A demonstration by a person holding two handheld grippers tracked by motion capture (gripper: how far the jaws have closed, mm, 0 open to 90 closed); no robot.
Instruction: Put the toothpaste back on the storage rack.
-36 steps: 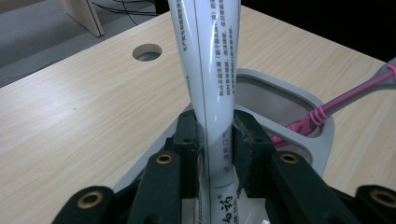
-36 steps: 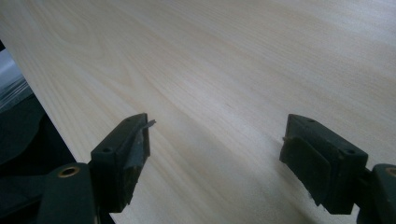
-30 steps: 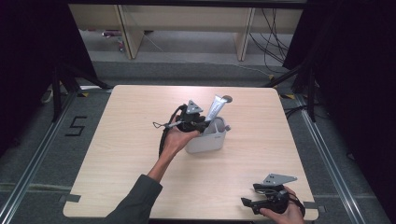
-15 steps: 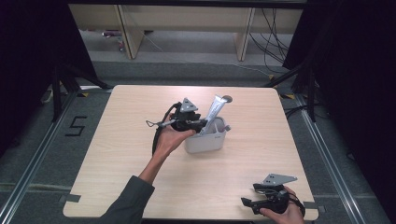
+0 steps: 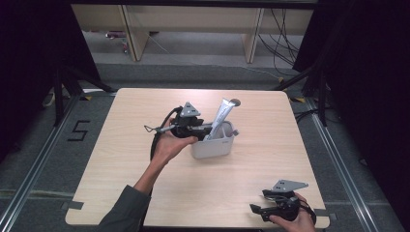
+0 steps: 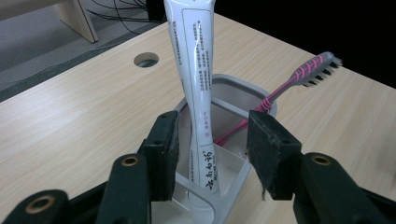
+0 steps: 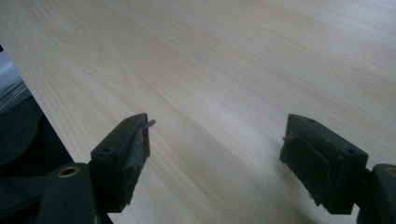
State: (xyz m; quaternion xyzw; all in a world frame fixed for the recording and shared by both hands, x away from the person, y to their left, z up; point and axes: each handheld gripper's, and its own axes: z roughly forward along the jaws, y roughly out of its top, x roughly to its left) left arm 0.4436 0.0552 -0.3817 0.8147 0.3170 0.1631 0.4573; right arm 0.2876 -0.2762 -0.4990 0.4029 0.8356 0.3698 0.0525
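Bare table point(image 5: 145, 111) all round; only the holder point(image 5: 212, 145) (tube point(image 5: 220, 118) leaning out) obstructs mid-table.

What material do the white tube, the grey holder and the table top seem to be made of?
Tube: likely soft plastic or laminate, glossy, creased, printed.
Holder: apparently rigid plastic, matte grey, with thin moulded walls.
Table top: light wood or wood-look laminate, smooth, with visible grain lines.

Tube point(image 6: 196, 93); toothbrush point(image 6: 299, 79) in holder point(image 6: 261, 100)

Pale wooden worktop point(image 5: 121, 159) fills the middle of the frame; a grey holder point(image 5: 212, 145) stands on it just right of centre
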